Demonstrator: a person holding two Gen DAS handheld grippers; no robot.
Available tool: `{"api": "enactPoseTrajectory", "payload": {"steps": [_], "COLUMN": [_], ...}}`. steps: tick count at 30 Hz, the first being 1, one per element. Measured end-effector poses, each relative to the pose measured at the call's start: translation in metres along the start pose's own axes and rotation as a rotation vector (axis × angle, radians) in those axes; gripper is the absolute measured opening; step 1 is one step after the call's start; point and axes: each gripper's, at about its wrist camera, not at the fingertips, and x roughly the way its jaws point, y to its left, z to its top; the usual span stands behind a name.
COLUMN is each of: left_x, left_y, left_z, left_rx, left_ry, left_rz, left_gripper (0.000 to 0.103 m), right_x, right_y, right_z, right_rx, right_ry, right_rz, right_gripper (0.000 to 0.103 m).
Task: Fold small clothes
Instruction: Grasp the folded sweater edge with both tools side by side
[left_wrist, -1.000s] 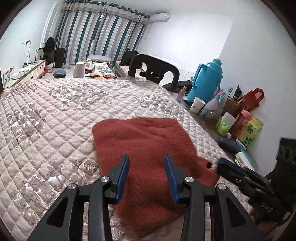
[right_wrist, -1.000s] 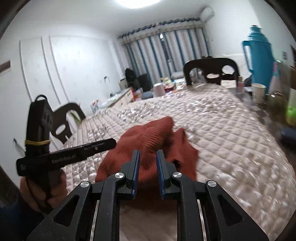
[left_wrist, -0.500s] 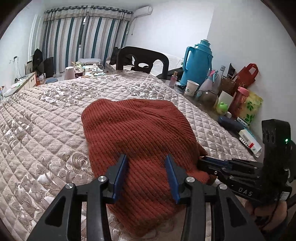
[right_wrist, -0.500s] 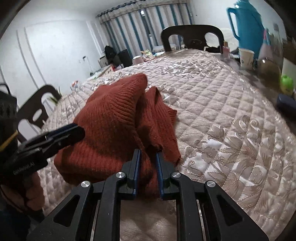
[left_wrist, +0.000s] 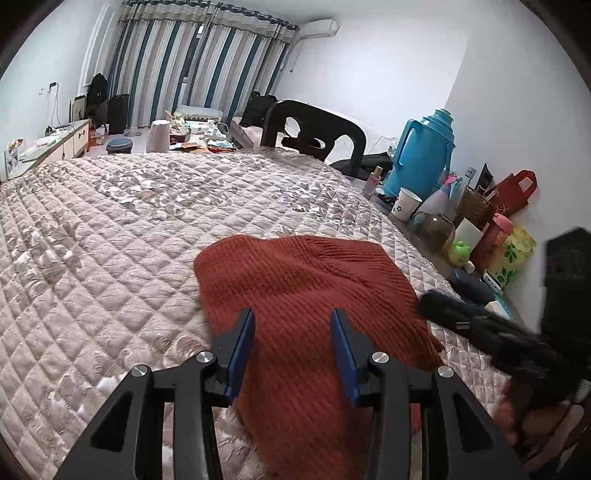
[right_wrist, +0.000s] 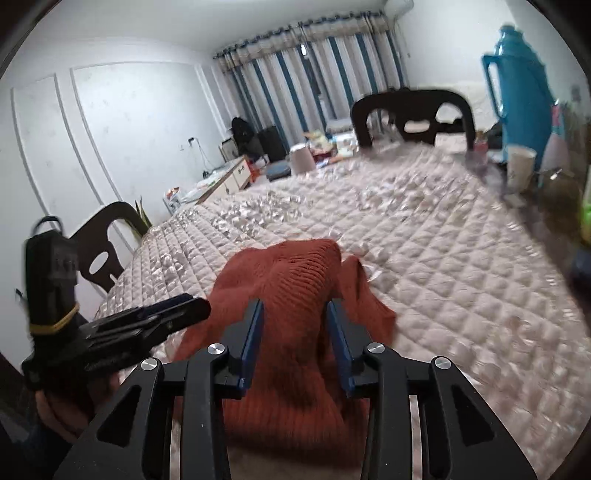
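Rust-red knit sweater (left_wrist: 310, 295) lies bunched on quilted bed cover (left_wrist: 129, 229). Left hand-held gripper (left_wrist: 291, 345) above sweater, jaws apart, gripping nothing. Right hand-held gripper (right_wrist: 295, 339) jaws opening, sweater fold between, pads clear of cloth.

The knit sweater (left_wrist: 306, 295) lies on the quilted bed cover (left_wrist: 129, 229). A chair (left_wrist: 314, 134) stands behind the sweater, at the far edge of the cover. The thermos (left_wrist: 424, 151) and a paper cup (left_wrist: 406, 203) stand to the right of the sweater, beside the cover.
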Motion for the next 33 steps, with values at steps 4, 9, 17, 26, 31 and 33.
{"api": "enactPoseTrajectory", "payload": {"steps": [4,9,17,26,31,33], "left_x": [0.009,0.03,0.01,-0.02,-0.019,-0.025], "left_y": [-0.007,-0.02,-0.015,-0.027,-0.035,-0.037], "left_z": [0.0,-0.008,-0.006,-0.037,-0.046,-0.044], "left_rx": [0.018,0.081,0.079,0.104,0.161,0.154], "left_ry": [0.013,0.036,0.023,0.007,0.002,0.002], "left_rz": [-0.013,-0.016,-0.005,-0.044,0.028,0.041], "left_gripper": [0.044,0.044,0.044,0.044,0.044,0.044], "right_x": [0.023,0.019,0.004,-0.014,0.002,-0.008], "right_y": [-0.018,-0.037,-0.035,0.012,-0.005,-0.002], "right_z": [-0.01,-0.026,-0.018,-0.019,-0.035,-0.034], "right_rx": [0.061,0.088,0.103,-0.052,-0.019,-0.028], "right_ry": [0.048,0.048,0.019,-0.027,0.035,0.02], "right_rz": [-0.031,-0.06,-0.045,-0.018,-0.028,-0.038], "right_gripper": [0.005,0.005,0.009,0.009,0.009,0.009]}}
